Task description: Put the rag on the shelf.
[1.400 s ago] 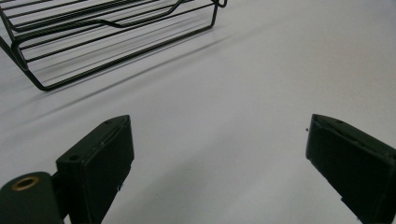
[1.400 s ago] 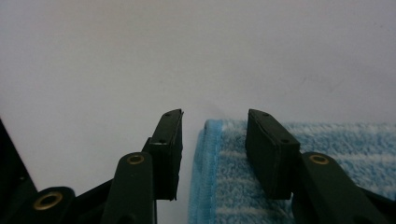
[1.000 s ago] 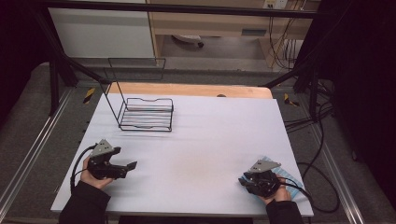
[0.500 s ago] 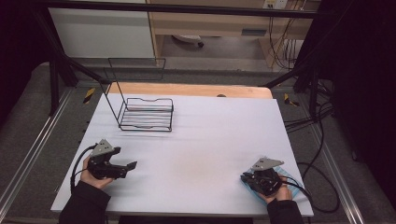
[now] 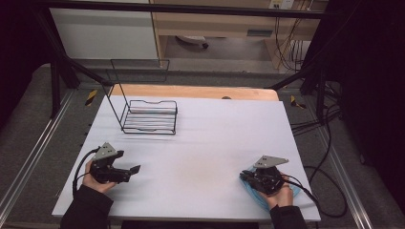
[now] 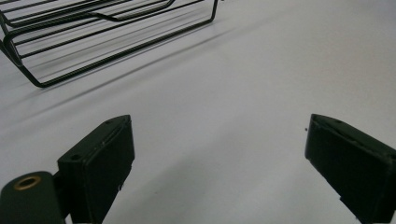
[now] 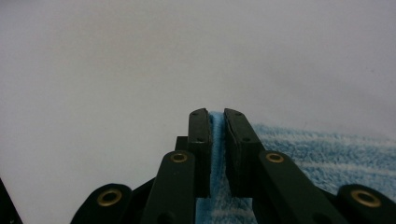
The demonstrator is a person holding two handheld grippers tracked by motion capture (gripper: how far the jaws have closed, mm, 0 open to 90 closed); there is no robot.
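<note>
A blue striped towel lies near the table's front right edge, mostly under a person's right hand. My right gripper points left. In the right gripper view its jaws have just been closing and now pinch a raised fold of the towel between the pads; the right gripper is shut on it. My left gripper rests at the front left, held in the left hand. In the left gripper view the left gripper stands wide open over bare table, with nothing between its jaws.
A black wire rack with a tall wire back stands at the table's far left and also shows ahead of the left gripper as the wire rack. The white table top stretches between the hands. Cables trail off the right edge.
The right gripper has shifted slightly over the towel. The left hand and the wire rack have stayed put.
</note>
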